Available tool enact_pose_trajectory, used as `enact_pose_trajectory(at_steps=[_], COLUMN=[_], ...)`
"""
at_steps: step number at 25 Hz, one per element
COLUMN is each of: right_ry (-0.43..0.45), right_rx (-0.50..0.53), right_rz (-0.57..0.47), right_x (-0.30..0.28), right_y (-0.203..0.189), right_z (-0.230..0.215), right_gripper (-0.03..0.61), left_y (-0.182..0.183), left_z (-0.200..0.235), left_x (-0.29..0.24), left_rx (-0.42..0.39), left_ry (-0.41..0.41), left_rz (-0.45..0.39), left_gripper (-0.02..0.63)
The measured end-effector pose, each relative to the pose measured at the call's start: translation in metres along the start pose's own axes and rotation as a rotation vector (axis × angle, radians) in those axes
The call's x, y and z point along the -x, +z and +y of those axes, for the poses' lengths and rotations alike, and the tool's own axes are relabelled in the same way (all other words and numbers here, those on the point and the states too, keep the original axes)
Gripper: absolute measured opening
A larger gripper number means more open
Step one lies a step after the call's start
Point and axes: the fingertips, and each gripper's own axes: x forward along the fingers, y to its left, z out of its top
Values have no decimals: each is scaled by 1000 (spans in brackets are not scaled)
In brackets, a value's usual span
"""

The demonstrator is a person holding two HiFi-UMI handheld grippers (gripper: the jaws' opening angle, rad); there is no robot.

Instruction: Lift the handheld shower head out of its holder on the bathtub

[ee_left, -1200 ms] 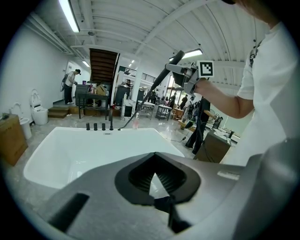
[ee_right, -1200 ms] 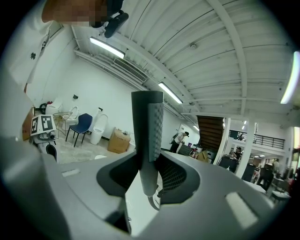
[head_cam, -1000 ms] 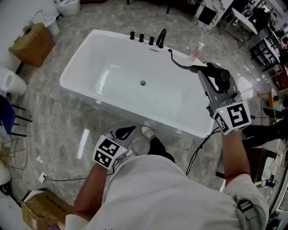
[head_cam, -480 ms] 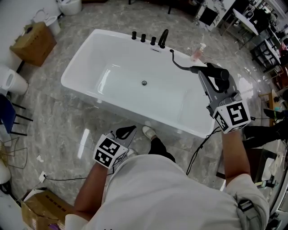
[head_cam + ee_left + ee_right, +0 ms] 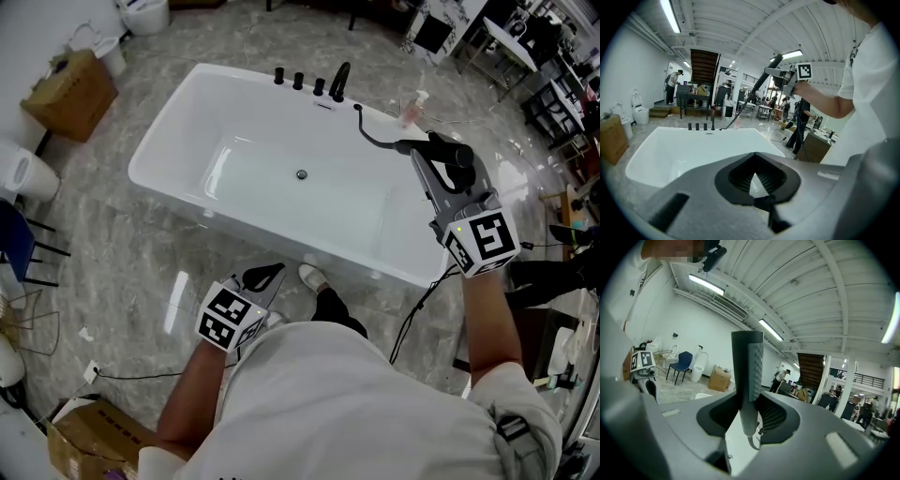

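Observation:
In the head view the white bathtub (image 5: 187,122) lies ahead, with a black faucet (image 5: 337,80) and three black knobs (image 5: 295,80) on its far rim. My right gripper (image 5: 427,161) is shut on the black handheld shower head (image 5: 457,154), held in the air over the tub's right end. Its black hose (image 5: 370,136) curves back to the rim by the faucet. In the right gripper view the shower head's handle (image 5: 747,376) stands upright, clamped between the jaws of the right gripper (image 5: 749,408). My left gripper (image 5: 267,272) hangs low over the floor in front of the tub, shut with nothing in it (image 5: 759,199).
A pink bottle (image 5: 410,108) stands on the tub's far right corner. A cardboard box (image 5: 70,89), a toilet (image 5: 23,173) and a blue chair (image 5: 9,244) line the left side. A black cable (image 5: 412,314) trails on the floor by my right side. Another box (image 5: 89,436) sits at the bottom left.

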Motion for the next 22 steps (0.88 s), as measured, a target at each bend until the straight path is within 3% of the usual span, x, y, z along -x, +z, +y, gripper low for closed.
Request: enact_pose_trajectory(at_steps=[22], right_ry=[2], right_rx=[-7], right_rz=[1], right_x=[6], right_y=[-1], right_z=[2], right_gripper=[146], left_y=[-2], left_z=[-4], left_x=[4], left_rx=[13], left_ry=[10], left_rz=[-4], left_gripper=[6])
